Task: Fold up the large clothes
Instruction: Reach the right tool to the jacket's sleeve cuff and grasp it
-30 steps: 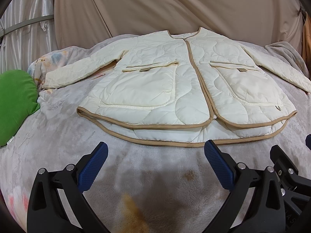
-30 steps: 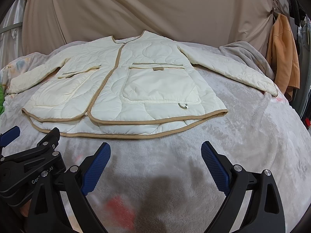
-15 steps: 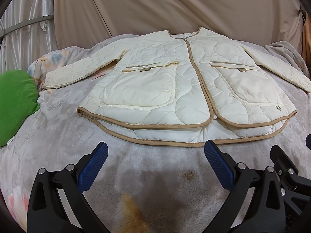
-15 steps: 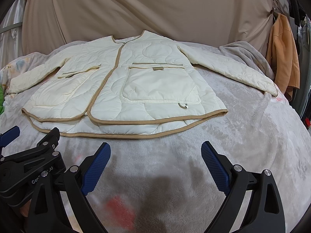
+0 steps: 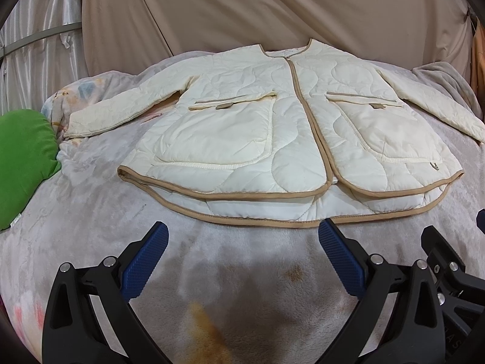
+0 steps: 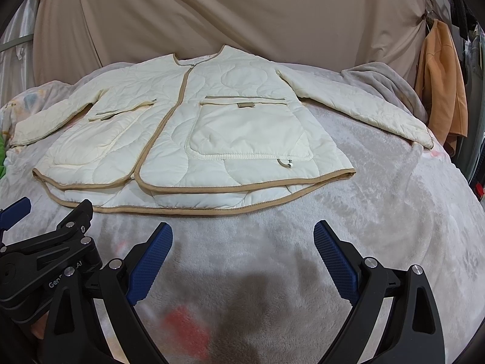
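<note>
A cream quilted jacket lies flat, front up, sleeves spread, on the grey-blanketed bed; its two patch pockets look flat. The left gripper and right gripper hover side by side just short of the hem, jaws spread wide, holding nothing.

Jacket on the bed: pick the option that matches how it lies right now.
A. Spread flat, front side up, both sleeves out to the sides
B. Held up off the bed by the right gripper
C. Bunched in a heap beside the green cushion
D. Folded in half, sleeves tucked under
A: the jacket lies flat with both front pockets showing and sleeves spread, while the left gripper and right gripper hover open, short of its hem.
</note>
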